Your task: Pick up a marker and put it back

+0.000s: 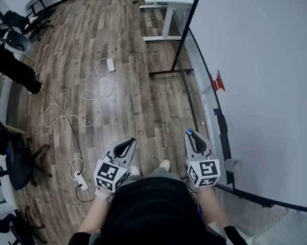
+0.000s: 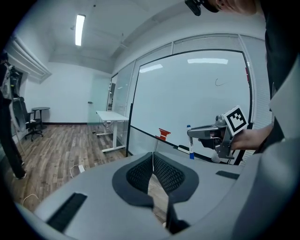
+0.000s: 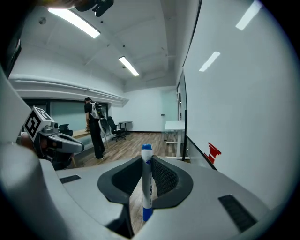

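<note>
A white marker (image 3: pixel 147 185) with a blue cap stands upright between the jaws of my right gripper (image 3: pixel 146 161), which is shut on it. In the head view its blue cap (image 1: pixel 190 131) pokes out at the tip of the right gripper (image 1: pixel 193 136), close to the lower edge of the whiteboard (image 1: pixel 261 74). From the left gripper view the marker (image 2: pixel 190 143) hangs crosswise in those jaws in front of the board. My left gripper (image 1: pixel 126 143) is held over the floor beside it, its pads (image 2: pixel 159 171) meeting at the tip with nothing between them.
A red eraser (image 1: pixel 218 82) and a dark one (image 1: pixel 220 119) sit on the board's ledge. White cables and a power strip (image 1: pixel 81 180) lie on the wood floor. An office chair (image 1: pixel 14 159) is at the left, a white desk (image 1: pixel 167 5) far ahead. A person (image 3: pixel 96 131) stands by the windows.
</note>
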Demonstrator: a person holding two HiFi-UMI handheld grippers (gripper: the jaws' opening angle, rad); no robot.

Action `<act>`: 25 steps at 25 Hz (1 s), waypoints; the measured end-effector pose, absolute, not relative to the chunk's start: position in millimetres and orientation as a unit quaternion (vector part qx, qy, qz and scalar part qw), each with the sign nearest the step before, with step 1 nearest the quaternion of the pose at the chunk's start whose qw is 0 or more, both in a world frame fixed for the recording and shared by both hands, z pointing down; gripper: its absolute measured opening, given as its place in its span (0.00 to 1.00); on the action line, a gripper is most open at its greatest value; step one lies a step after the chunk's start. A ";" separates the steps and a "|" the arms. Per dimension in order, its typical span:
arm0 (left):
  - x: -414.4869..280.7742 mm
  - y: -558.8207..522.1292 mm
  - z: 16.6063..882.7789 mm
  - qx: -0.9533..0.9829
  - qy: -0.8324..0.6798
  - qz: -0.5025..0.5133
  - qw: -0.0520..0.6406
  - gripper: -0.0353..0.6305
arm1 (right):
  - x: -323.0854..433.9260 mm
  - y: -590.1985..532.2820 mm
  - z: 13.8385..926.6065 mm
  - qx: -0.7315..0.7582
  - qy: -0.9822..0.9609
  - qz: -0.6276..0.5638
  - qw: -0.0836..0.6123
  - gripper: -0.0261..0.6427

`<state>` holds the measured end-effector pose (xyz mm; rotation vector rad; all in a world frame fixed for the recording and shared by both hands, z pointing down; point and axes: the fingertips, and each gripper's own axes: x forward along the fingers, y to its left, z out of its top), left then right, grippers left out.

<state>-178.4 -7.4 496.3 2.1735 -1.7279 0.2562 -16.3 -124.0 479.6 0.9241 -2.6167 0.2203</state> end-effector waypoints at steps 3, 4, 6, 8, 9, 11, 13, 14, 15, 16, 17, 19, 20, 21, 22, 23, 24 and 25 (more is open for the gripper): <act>-161.2 -20.6 497.6 0.784 -0.588 0.094 0.174 0.09 | 11.6 -132.9 475.3 0.360 -0.913 0.079 0.173 0.17; -154.8 -25.2 498.4 0.790 -0.580 0.095 0.174 0.09 | 21.9 -135.9 473.6 0.373 -0.909 0.080 0.171 0.17; -142.0 -34.3 500.7 0.801 -0.565 0.097 0.172 0.09 | 43.0 -141.2 469.7 0.398 -0.899 0.079 0.166 0.17; -128.5 -43.0 503.6 0.813 -0.548 0.099 0.170 0.09 | 64.5 -145.4 466.0 0.422 -0.888 0.079 0.162 0.17; -120.8 -47.2 505.0 0.819 -0.539 0.100 0.169 0.09 | 75.9 -146.9 464.4 0.434 -0.883 0.079 0.160 0.17; -105.2 -55.3 507.9 0.831 -0.519 0.102 0.170 0.09 | 98.6 -149.1 461.3 0.458 -0.871 0.079 0.156 0.17; -89.9 -63.4 509.4 0.843 -0.499 0.104 0.170 0.09 | 120.6 -150.1 457.9 0.483 -0.859 0.079 0.152 0.17; -81.6 -67.5 509.8 0.849 -0.489 0.106 0.169 0.09 | 131.9 -150.4 456.0 0.495 -0.852 0.079 0.151 0.17; -72.6 -71.6 509.9 0.856 -0.477 0.107 0.168 0.09 | 143.8 -150.4 454.2 0.507 -0.845 0.079 0.149 0.17; -62.9 -75.5 509.5 0.863 -0.465 0.108 0.165 0.09 | 156.2 -149.9 452.6 0.520 -0.838 0.078 0.147 0.17; -53.2 -78.8 509.4 0.869 -0.454 0.110 0.162 0.09 | 168.7 -148.6 451.3 0.532 -0.830 0.078 0.146 0.17; -35.5 -83.8 511.1 0.878 -0.436 0.112 0.162 0.09 | 192.3 -145.2 449.0 0.555 -0.816 0.077 0.142 0.18; -27.8 -86.0 512.7 0.882 -0.428 0.112 0.163 0.09 | 203.4 -143.8 447.7 0.565 -0.809 0.076 0.141 0.17; -20.6 -88.1 514.7 0.885 -0.421 0.114 0.165 0.09 | 214.1 -142.9 446.2 0.575 -0.803 0.074 0.139 0.17; -13.8 -90.5 516.5 0.888 -0.414 0.116 0.165 0.09 | 224.4 -142.2 444.5 0.585 -0.796 0.072 0.138 0.17; -7.1 -93.2 517.2 0.891 -0.407 0.117 0.163 0.09 | 234.1 -141.5 442.9 0.594 -0.790 0.070 0.138 0.17; -0.1 -95.9 516.7 0.895 -0.399 0.118 0.161 0.09 | 243.3 -140.5 441.4 0.602 -0.784 0.067 0.138 0.17; 7.0 -98.1 515.9 0.899 -0.390 0.118 0.157 0.09 | 251.9 -139.4 440.0 0.610 -0.778 0.066 0.137 0.17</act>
